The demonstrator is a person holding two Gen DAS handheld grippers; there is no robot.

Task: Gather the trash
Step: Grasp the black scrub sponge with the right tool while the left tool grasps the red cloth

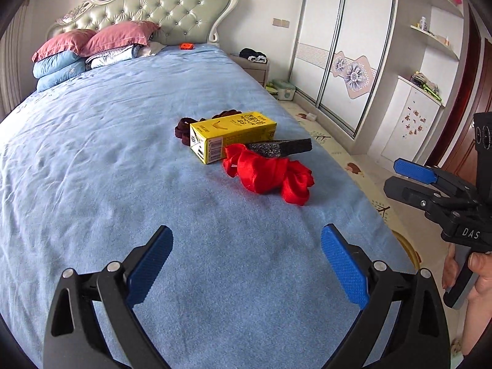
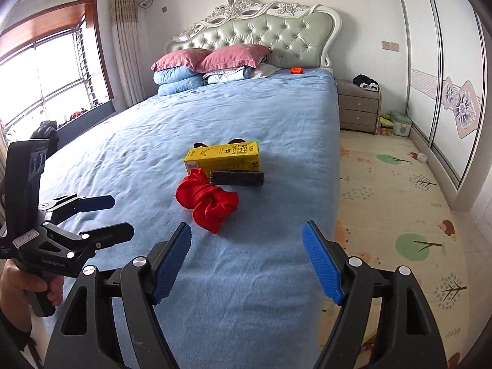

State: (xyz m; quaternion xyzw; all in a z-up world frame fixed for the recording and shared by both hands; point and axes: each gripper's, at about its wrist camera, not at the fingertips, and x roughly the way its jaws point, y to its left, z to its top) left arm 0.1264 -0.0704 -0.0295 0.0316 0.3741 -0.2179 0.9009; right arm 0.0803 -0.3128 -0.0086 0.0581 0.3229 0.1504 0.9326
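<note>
Both grippers (image 1: pixel 246 264) (image 2: pixel 246 264) gape over carton (image 1: pixel 232 136), nothing held

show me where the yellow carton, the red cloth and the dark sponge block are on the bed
yellow carton (image 1: pixel 236 126): left wrist view, on its long printed side.
red cloth (image 1: pixel 270 175): left wrist view, middle of the bunched folds.
dark sponge block (image 2: pixel 236 178): right wrist view, on its front face.

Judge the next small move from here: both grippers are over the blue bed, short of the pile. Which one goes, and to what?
Probably the right gripper should ease forward toward the red cloth bundle. Its jaws stand open and empty, and the bundle is the nearest piece of the pile, lying free on the bedspread in front of the yellow carton and black sponge. The left gripper is also open and empty.
</note>
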